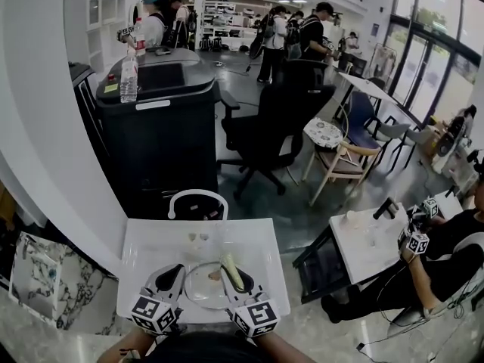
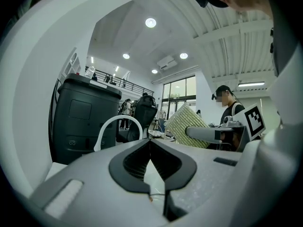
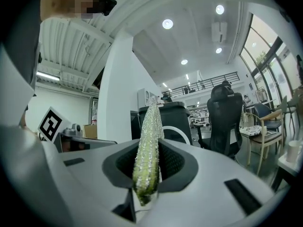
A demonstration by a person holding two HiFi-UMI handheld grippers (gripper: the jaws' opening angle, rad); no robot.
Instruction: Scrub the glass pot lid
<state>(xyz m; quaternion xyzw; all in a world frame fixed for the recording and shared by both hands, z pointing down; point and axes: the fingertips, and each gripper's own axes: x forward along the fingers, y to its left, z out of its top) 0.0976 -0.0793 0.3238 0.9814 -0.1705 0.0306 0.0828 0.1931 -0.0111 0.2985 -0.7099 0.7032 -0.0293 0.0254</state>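
On the table, the left gripper sits closed at the lid's 9 o'clock. The right gripper clamps 1 scrub pad at 3 o'clock.

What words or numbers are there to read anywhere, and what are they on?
None can be read.
White strip on the black machine: too blurred.
Label on the bottle: too small.
Marker cubes on the left gripper and right gripper: black-and-white square patterns only, no letters.
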